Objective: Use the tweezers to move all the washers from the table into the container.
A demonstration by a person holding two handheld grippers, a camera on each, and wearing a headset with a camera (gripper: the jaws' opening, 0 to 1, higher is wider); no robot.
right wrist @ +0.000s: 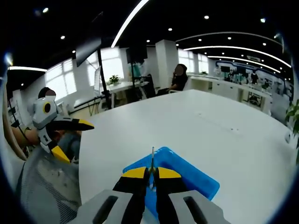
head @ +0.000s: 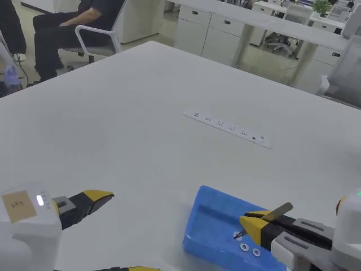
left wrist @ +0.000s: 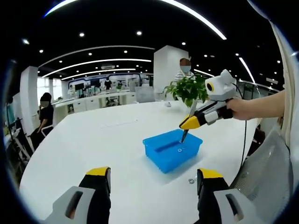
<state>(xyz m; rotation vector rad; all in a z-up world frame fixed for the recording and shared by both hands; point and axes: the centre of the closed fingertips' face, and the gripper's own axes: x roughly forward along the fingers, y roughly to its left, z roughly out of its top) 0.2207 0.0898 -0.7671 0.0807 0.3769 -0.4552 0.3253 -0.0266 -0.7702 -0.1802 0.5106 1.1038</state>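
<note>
Head view: a tan sticker [head: 17, 206] on the left gripper [head: 127, 231] bears a mark too blurred to read; its yellow-tipped jaws stand wide apart, empty. The right gripper [head: 254, 223], jaws nearly closed, clamps slim metal tweezers [head: 241, 233], long axis slanting down, tip inside the blue rectangular plastic container [head: 206, 226] beside two small metal washers [head: 244, 247]. Left gripper view: another washer [left wrist: 190, 180] lies on the white table [left wrist: 93, 140] just beside the container.
</note>
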